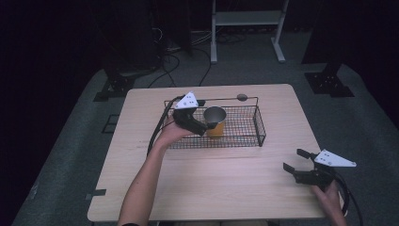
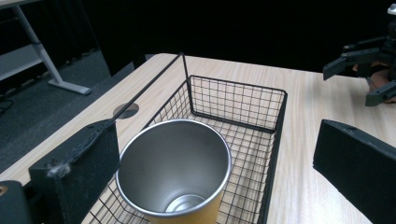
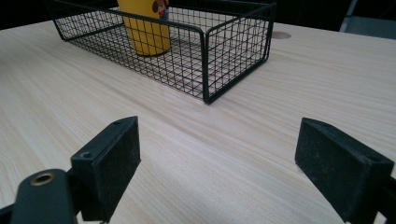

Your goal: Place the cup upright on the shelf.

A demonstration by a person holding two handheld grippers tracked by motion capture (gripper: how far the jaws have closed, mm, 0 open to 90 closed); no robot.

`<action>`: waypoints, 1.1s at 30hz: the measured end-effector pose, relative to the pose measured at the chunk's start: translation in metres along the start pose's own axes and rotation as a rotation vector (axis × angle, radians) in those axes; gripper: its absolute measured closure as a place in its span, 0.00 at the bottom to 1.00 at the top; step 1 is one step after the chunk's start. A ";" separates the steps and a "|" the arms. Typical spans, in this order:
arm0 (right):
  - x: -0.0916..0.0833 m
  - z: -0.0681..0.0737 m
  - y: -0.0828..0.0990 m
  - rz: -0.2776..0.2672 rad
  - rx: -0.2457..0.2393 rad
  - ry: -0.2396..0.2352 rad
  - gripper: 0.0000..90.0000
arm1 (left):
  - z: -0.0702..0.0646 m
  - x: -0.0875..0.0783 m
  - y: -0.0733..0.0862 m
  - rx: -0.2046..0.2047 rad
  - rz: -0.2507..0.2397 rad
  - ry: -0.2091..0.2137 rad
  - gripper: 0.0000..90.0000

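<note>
Dark room, grey floor, a white frame stand (image 1: 247, 28) and loose cables behind; you are working at a light wood table (image 1: 207, 188). A yellow cup (image 1: 215, 121) with a bare metal interior stands upright inside the black wire basket (image 1: 254, 127), toward the basket's left end as the high view has it. The left gripper view looks straight down into the cup (image 2: 173, 172): empty, shiny base visible, rim intact. The right gripper view shows what the others do not, the cup's outer wall (image 3: 144, 28) through the mesh, with a small cartoon print near the top; its rim is cut off at that frame's edge. The basket (image 3: 205, 60) sits flat on the table, its long handle bar running along the far side in the high view. Your left gripper (image 1: 200, 123) is at the basket's left end, jaws spread wide; in its own view (image 2: 215, 168) one jaw sits just beside the cup's rim and the other stands well off over the table, outside the basket wall. Whether the near jaw touches the cup cannot be told. Your right gripper (image 1: 296, 162) hovers low near the table's right front corner, well apart from the basket, jaws spread and pinching nothing; its own view (image 3: 217, 163) shows bare wood between them.
</note>
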State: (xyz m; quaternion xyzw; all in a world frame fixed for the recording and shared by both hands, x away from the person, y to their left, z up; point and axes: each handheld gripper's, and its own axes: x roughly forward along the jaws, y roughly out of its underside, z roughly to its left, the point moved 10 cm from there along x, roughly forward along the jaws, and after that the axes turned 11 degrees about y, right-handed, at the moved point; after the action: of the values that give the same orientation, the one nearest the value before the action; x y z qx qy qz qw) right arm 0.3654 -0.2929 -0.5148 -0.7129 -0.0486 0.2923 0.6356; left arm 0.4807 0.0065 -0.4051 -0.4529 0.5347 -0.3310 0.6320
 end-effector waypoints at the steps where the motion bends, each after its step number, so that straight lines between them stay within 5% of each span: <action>1: 0.000 0.000 0.000 0.000 0.000 0.000 0.15 | 0.000 0.000 0.000 0.000 0.000 0.000 0.00; 33: 0.000 0.001 0.000 0.002 0.000 -0.001 0.15 | -0.040 -0.029 0.016 -0.008 -0.059 -0.033 0.00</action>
State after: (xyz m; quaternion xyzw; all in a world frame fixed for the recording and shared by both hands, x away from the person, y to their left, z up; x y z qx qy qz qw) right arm 0.3651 -0.2925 -0.5150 -0.7128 -0.0480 0.2933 0.6353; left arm 0.4349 0.0302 -0.4091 -0.4764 0.5117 -0.3401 0.6290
